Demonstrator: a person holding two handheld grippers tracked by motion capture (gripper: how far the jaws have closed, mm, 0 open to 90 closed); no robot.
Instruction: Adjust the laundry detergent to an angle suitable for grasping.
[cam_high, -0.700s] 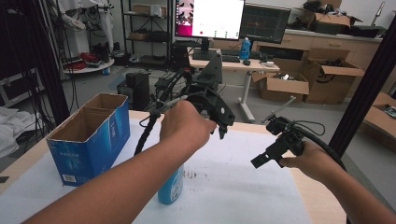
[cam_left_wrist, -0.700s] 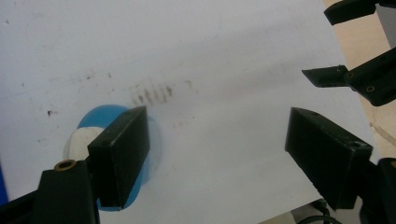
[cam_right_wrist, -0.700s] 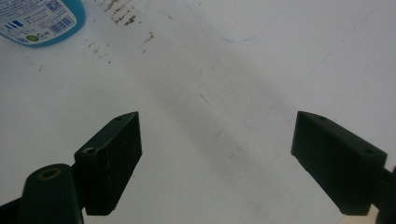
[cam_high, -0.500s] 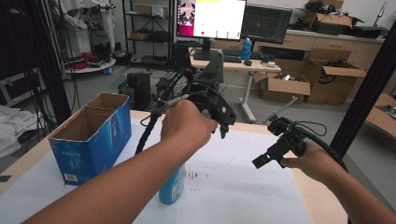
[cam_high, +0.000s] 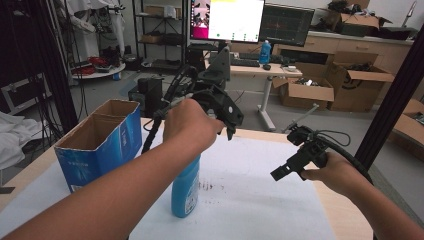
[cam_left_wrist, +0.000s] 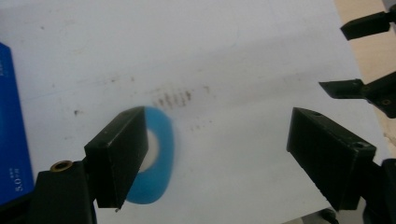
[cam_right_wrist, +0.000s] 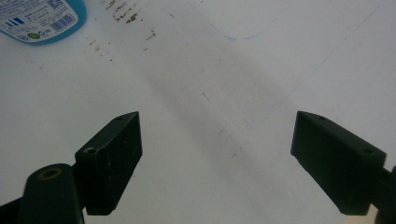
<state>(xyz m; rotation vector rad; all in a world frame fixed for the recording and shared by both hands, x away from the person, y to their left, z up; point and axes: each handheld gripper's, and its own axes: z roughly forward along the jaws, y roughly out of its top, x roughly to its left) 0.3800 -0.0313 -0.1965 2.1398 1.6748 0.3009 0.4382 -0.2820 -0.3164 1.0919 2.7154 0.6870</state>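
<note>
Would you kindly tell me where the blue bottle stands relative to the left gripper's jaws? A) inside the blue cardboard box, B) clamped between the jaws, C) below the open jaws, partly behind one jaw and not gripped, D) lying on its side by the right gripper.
C: in the left gripper view the blue bottle stands upright below the left gripper, whose jaws are wide open, off to one side behind one jaw.

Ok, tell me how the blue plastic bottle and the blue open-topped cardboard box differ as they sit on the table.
The blue plastic bottle is slim and rounded; the blue open-topped cardboard box is wide and square-cornered. The bottle stands near the middle of the white sheet under the left gripper, whose fingers are spread apart; the box sits at the table's left edge, away from both grippers. Both are blue and upright.
</note>
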